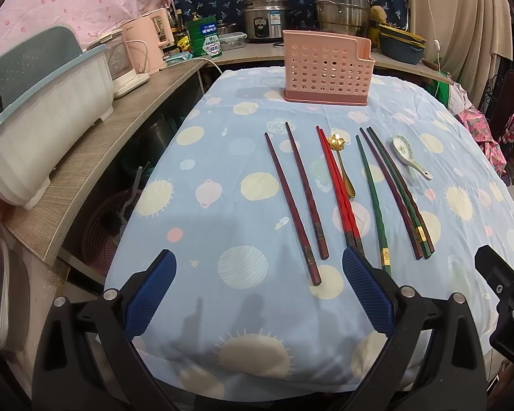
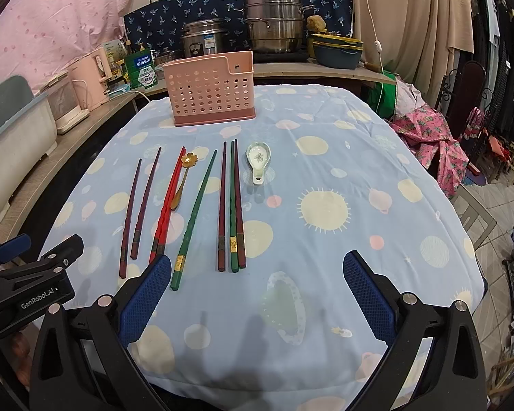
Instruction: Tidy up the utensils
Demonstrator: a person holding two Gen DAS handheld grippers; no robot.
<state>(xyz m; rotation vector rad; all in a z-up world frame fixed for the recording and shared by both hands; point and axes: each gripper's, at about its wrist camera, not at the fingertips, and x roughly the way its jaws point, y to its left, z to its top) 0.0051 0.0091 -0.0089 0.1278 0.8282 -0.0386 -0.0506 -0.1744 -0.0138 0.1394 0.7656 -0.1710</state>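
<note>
A pink perforated utensil holder (image 1: 327, 68) (image 2: 210, 90) stands at the far side of the blue patterned table. Between it and me lie several chopsticks in a row: two dark brown ones (image 1: 293, 198) (image 2: 138, 212), a red pair (image 1: 337, 185) (image 2: 168, 205), a single green one (image 1: 371, 198) (image 2: 195, 219), and a brown-and-green group (image 1: 397, 191) (image 2: 231, 205). A gold flower spoon (image 1: 341, 161) (image 2: 183, 178) and a white ceramic spoon (image 1: 407, 154) (image 2: 258, 161) lie among them. My left gripper (image 1: 260, 267) and right gripper (image 2: 257, 270) hover open near the chopstick ends, holding nothing.
A wooden counter (image 1: 96, 157) runs along the left with a white dish rack (image 1: 44, 126), a pink kettle (image 1: 150, 41) and a green tin (image 1: 202, 39). Steel pots (image 2: 274, 24) and stacked dishes (image 2: 337, 51) stand behind. Clothes and chairs (image 2: 462, 130) crowd the right.
</note>
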